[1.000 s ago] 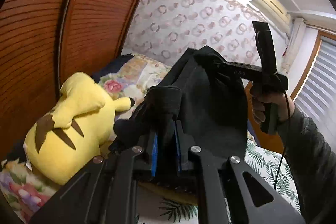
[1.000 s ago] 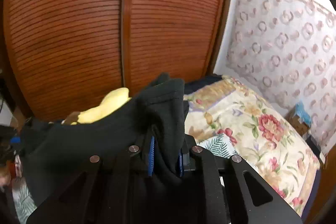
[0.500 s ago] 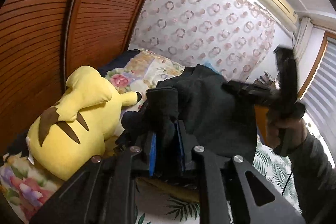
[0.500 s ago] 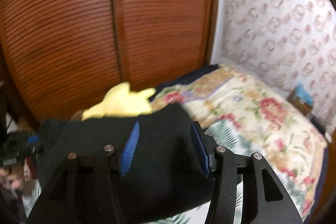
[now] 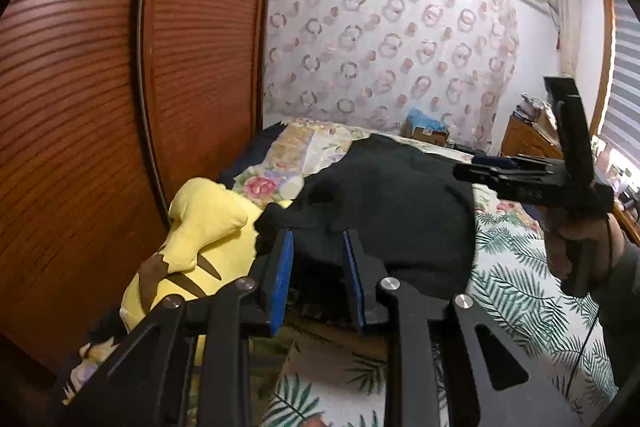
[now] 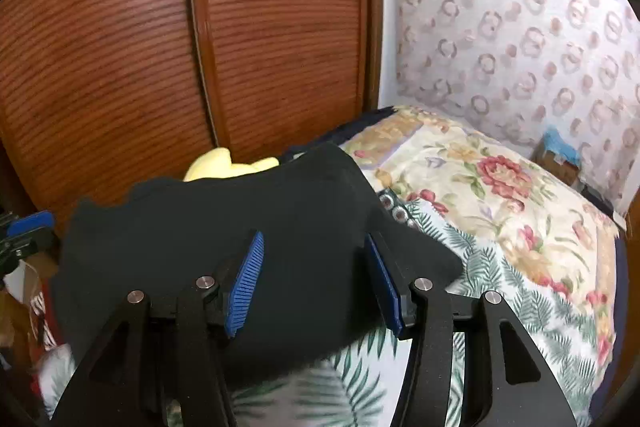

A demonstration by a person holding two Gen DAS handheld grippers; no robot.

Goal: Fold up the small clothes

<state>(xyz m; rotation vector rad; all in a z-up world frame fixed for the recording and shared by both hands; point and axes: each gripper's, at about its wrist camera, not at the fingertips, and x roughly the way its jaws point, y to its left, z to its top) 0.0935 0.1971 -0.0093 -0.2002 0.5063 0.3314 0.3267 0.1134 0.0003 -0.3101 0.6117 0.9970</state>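
A black garment (image 5: pixel 400 203) lies in a heap on the bed, just beyond both grippers; it fills the middle of the right wrist view (image 6: pixel 224 239). My left gripper (image 5: pixel 317 259) is open, its blue pads apart on either side of the cloth's near edge. My right gripper (image 6: pixel 316 267) is open too, its pads spread wide over the cloth. The right gripper also shows in the left wrist view (image 5: pixel 532 179), held in a hand at the garment's right end.
A yellow plush toy (image 5: pixel 200 239) lies left of the garment against the wooden slatted wardrobe doors (image 5: pixel 100 107). The bed has a floral cover (image 6: pixel 500 195) and a leaf-print sheet (image 5: pixel 516 287). A cardboard box (image 5: pixel 424 135) sits by the far wall.
Both grippers held the black garment up, shut on it. The right one opened first, then the left, and the garment dropped onto the bed.
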